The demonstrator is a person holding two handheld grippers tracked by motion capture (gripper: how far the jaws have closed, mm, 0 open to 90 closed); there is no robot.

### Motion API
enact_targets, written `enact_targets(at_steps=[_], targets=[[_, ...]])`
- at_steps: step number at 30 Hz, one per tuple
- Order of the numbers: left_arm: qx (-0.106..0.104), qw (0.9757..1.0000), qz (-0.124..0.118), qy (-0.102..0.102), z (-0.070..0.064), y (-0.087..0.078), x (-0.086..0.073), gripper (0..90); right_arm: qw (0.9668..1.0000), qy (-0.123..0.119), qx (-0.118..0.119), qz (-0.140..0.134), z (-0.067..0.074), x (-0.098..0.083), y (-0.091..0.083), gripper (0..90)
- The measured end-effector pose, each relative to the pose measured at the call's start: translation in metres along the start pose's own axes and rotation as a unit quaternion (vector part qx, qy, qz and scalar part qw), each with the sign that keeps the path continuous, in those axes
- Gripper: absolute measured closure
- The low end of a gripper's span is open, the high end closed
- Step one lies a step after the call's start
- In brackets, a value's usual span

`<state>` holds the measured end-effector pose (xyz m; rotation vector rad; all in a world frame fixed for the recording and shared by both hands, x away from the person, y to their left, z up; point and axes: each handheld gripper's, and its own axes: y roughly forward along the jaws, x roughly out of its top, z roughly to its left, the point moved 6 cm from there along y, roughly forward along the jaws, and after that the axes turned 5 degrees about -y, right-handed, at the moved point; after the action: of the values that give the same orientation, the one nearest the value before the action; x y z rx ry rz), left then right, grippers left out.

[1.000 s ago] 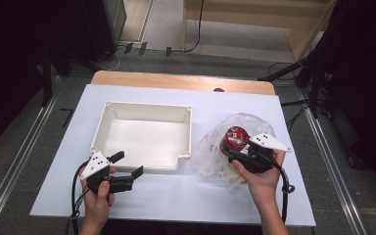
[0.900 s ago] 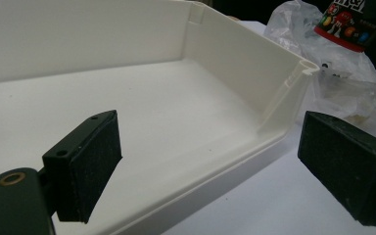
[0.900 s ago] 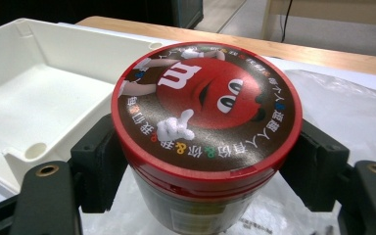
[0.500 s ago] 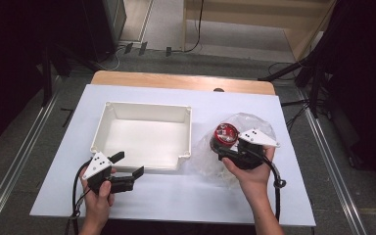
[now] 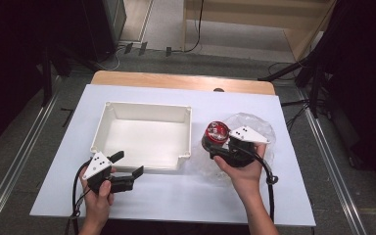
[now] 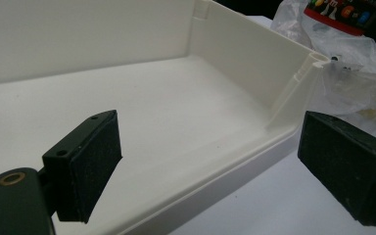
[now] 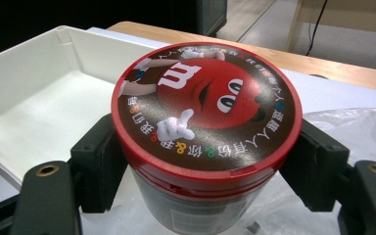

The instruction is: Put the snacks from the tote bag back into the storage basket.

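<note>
A jar with a red M&M's lid (image 7: 205, 103) sits upright between the jaws of my right gripper (image 7: 208, 166), which is shut on its body just under the lid. In the high view the jar (image 5: 216, 131) and right gripper (image 5: 214, 143) are just right of the white tray (image 5: 147, 106), over the left edge of a clear plastic bag (image 5: 262, 128). My left gripper (image 5: 129, 164) stands open at the tray's near left corner with nothing in it. In the left gripper view its jaws (image 6: 215, 166) frame the tray's inside wall (image 6: 245, 44), and the jar (image 6: 342, 12) shows beyond.
The tray (image 7: 29, 58) is empty. It rests on a white sheet (image 5: 186, 196) over a wooden table (image 5: 176, 81). The crumpled bag (image 7: 352, 132) lies to the right of the tray. Rails and cables run along the floor on both sides.
My right gripper has carried the jar leftward off the bag, closer to the tray's right wall. The left gripper has stayed put and open.
</note>
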<state>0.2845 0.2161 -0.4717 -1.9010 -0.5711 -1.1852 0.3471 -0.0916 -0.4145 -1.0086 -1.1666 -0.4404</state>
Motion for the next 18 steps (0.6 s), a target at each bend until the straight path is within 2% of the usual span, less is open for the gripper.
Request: enact_targets(at_steps=[18], targets=[[0.002,1.0,0.005,0.007,-0.001,0.002,-0.002,9.5,0.9998,-0.009,0.018,-0.006,0.02,0.011,0.013,25.7]])
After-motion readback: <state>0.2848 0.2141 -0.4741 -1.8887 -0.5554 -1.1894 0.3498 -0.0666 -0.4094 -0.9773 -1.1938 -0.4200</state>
